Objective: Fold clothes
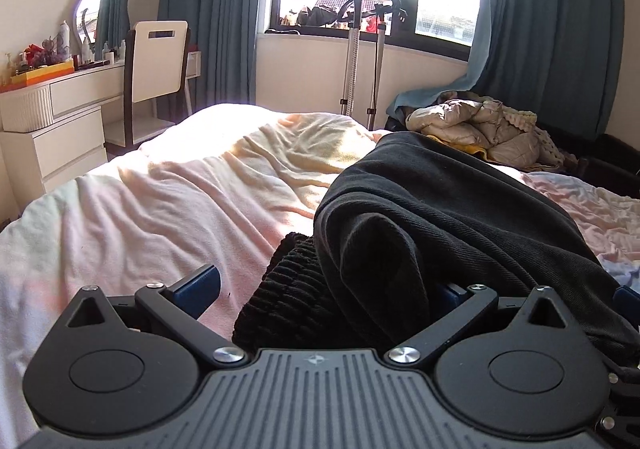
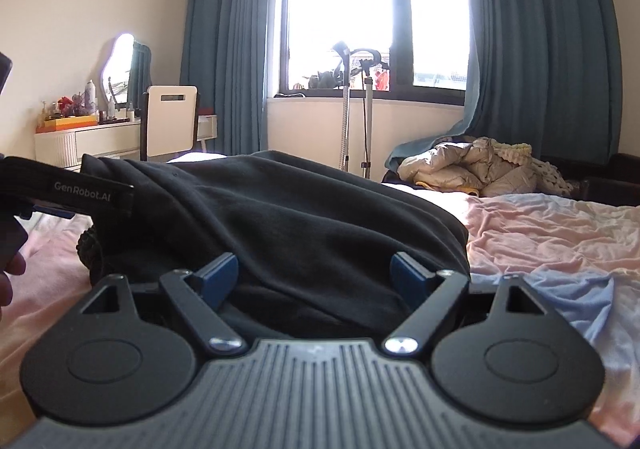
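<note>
A black garment [image 1: 460, 209] lies bunched on the pink and yellow bedsheet [image 1: 180, 201], its ribbed hem [image 1: 292, 289] toward me. My left gripper [image 1: 328, 281] stands wide open at that hem. Its left pad [image 1: 200, 285] is bare over the sheet, and the cloth drapes over its right finger. In the right wrist view the same garment [image 2: 300, 217] fills the middle. My right gripper [image 2: 314, 269] is open, both blue pads [image 2: 218, 277] apart, with a fold of cloth lying loosely between them. The left gripper's strap [image 2: 80, 195] and a hand [image 2: 8, 281] show at the left edge.
A heap of puffy beige jackets [image 1: 476, 129] sits at the bed's far right corner. A white dresser [image 1: 60, 129] and chair [image 1: 156, 65] stand to the left. A steamer stand [image 1: 360, 49] is under the window between blue curtains. Rumpled sheet [image 2: 540, 241] spreads right of the garment.
</note>
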Demonstrator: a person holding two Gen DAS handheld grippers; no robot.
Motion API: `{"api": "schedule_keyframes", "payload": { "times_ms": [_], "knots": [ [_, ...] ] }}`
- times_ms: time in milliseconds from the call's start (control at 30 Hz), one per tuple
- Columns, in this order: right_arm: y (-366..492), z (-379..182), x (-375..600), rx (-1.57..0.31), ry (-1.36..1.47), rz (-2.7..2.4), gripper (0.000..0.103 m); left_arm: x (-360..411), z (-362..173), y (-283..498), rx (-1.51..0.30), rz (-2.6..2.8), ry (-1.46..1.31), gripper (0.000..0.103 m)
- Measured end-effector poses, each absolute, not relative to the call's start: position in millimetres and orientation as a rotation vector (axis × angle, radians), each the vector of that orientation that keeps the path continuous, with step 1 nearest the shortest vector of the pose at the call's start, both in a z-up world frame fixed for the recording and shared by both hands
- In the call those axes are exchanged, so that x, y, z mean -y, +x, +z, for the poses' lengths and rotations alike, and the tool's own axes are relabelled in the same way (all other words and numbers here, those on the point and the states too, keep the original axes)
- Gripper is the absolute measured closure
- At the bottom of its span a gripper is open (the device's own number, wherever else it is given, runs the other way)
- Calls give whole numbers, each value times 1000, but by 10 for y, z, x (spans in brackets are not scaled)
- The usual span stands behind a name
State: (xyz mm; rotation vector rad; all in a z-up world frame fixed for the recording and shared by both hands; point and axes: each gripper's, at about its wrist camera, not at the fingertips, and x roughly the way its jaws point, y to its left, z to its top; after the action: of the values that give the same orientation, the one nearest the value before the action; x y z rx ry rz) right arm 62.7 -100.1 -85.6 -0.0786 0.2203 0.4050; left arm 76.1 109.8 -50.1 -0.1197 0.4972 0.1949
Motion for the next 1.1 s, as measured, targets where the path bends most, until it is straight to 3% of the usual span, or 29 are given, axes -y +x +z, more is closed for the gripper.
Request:
{"api": "schedule_keyframes", "payload": {
  "times_ms": [533,833,1100],
  "knots": [
    [766,-984,1146,-377,-116,182,19,-1087,-470,755,-477,196,-127,0],
    [800,-1174,1824,-488,233,57,16,-1140,-442,708,-457,196,-148,0],
    [740,-1189,1828,-506,297,109,16,-1374,-601,957,-461,173,-243,0]
  ]
}}
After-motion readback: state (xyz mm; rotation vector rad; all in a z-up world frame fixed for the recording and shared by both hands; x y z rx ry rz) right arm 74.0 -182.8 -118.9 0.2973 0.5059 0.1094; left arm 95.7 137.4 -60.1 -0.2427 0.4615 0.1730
